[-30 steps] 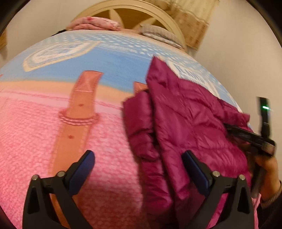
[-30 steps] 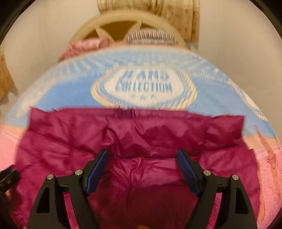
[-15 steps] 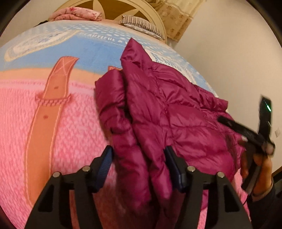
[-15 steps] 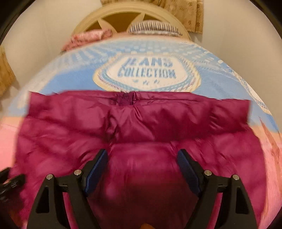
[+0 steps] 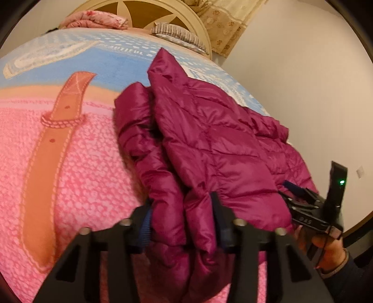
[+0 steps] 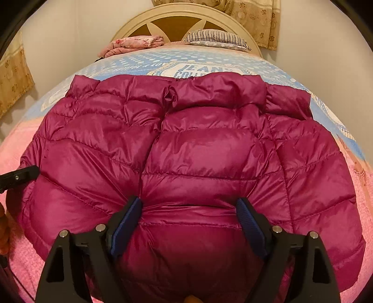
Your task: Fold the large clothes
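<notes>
A magenta quilted puffer jacket [image 5: 209,139] lies on the bed, bunched in folds. In the right wrist view it [image 6: 186,151] fills the frame, collar at the far side. My left gripper [image 5: 183,223] has narrowed onto a bunched edge of the jacket, its blue pads pressing the fabric on both sides. My right gripper [image 6: 188,221] straddles the jacket's near edge with its jaws wide apart, the fabric bulging between them. The right gripper also shows in the left wrist view [image 5: 303,205], at the jacket's right side. The left gripper's tip shows at the left of the right wrist view [image 6: 18,176].
The bed carries a pink and blue blanket [image 5: 70,163] with a printed tan belt strap. A cream headboard [image 6: 186,16], a pink folded cloth [image 6: 135,44] and a striped pillow [image 6: 216,39] stand at the far end. A wall [image 5: 303,81] runs close to the right.
My left gripper moved onto the jacket's edge and closed on it. My right gripper moved forward over the jacket, which now lies more bunched and puffed up.
</notes>
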Motion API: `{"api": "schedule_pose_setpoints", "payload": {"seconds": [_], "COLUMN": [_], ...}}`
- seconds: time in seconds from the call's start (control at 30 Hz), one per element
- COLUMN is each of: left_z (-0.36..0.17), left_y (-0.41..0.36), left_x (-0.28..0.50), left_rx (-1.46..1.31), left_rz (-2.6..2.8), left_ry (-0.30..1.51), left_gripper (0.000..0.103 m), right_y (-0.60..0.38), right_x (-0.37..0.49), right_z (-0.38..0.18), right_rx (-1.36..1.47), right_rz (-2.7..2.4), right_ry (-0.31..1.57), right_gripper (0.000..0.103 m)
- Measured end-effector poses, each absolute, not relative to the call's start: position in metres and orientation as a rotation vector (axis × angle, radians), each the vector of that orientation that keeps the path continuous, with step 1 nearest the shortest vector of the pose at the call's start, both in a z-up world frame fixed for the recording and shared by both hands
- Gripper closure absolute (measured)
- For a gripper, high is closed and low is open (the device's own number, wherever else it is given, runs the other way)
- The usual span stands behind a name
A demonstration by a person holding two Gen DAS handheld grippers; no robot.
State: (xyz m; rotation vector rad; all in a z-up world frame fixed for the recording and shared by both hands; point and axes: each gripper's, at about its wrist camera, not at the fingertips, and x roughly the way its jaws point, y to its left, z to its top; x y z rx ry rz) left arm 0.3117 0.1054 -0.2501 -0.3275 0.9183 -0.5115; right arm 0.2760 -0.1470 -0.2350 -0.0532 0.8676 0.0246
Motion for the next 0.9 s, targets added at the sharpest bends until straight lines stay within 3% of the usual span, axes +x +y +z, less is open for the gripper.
{"api": "schedule_pose_setpoints", "payload": {"seconds": [0.1, 0.23, 0.43, 0.73, 0.9], "left_z": [-0.251, -0.243, -0.196, -0.109, -0.092], "left_y": [0.111, 0.118, 0.127, 0.074, 0.039], "left_x": [0.308, 0.298, 0.267, 0.206, 0.218], "left_rx": [-0.373, -0.435, -0.593, -0.353, -0.320], "left_rz": [-0.539, -0.543, -0.665, -0.747, -0.777], "left_ry": [0.898, 0.852, 0.700, 0.582, 0.569], "left_gripper": [0.079, 0.086, 0.089, 0.089, 0.089], "right_y": [-0.149, -0.149, -0.150, -0.094, -0.136], "right_x": [0.269, 0.264, 0.250, 0.202, 0.191], "right_z": [-0.237, -0.238, -0.235, -0.226, -0.217], "right_rx": [-0.042, -0.029, -0.039, -0.059, 0.097], "right_rz": [0.028, 0.034, 0.037, 0.261, 0.317], "right_ry": [0.851, 0.845, 0.860, 0.904, 0.897], "right_gripper": [0.019, 0.019, 0.019, 0.019, 0.019]}}
